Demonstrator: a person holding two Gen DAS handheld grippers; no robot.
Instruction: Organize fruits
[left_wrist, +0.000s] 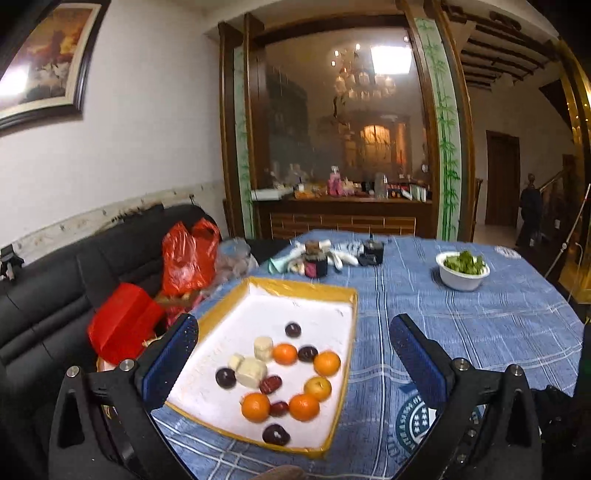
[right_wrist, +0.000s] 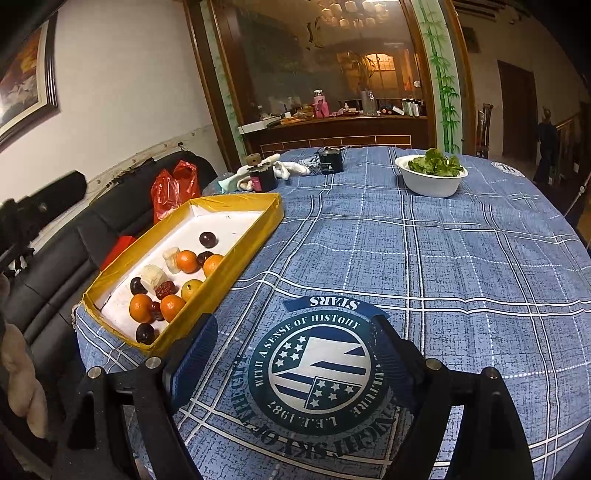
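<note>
Over the near edge of the table, my left gripper (left_wrist: 293, 354) hangs spread wide and empty, its blue pads (left_wrist: 171, 360) flanking the yellow-rimmed tray (left_wrist: 295, 286) below. Fruit lies loose on the tray's white floor: oranges (left_wrist: 255, 407), dark plums (left_wrist: 275, 434), red dates (left_wrist: 270, 384) and pale banana pieces (left_wrist: 252, 371), clustered toward the near end. My right gripper (right_wrist: 291, 356) is likewise spread and empty, poised above the round printed emblem (right_wrist: 319, 373) on the blue checked tablecloth (right_wrist: 461, 266), with the tray just to its left. Left view alone shows the red box (left_wrist: 123, 323) on the black sofa (left_wrist: 44, 295). Right view shows the tray's outer wall and the white bowl (right_wrist: 430, 181) of greens more plainly.
</note>
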